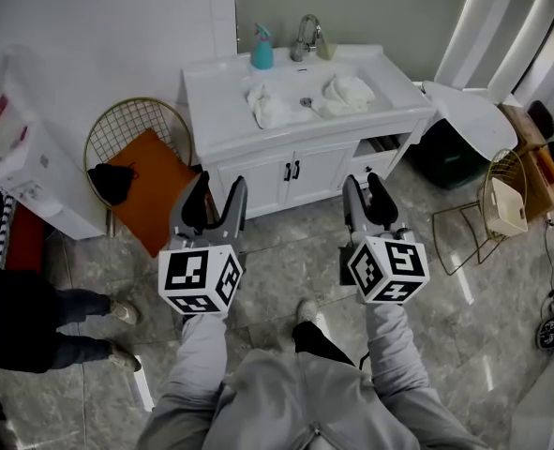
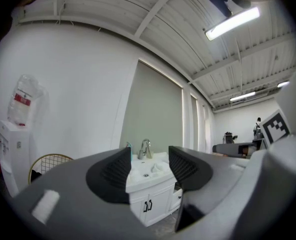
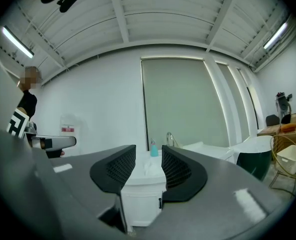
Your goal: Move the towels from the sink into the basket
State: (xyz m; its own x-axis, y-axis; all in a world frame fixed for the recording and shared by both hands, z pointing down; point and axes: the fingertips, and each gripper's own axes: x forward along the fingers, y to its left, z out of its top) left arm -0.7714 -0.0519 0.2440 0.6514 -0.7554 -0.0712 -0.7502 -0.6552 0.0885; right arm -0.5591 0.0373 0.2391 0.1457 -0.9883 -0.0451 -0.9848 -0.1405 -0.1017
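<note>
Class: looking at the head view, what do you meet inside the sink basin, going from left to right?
left towel → drain → right towel

The shiny floor (image 1: 286, 251) from the left gripper (image 1: 219, 191) and right gripper (image 1: 365, 187) up to the white desk (image 1: 211, 111) at 12 o'clock is bare, so the way ahead is open. Over the sink (image 1: 300, 84) there is room too. Only the tap (image 1: 306, 37) and a blue bottle (image 1: 262, 49) stand at its back. A gold wire chair (image 1: 131, 120) blocks 10 o'clock. A white tub (image 1: 469, 115) sits at 2 o'clock. The wire basket (image 1: 507, 206) at 3 o'clock has open floor beside it.
</note>
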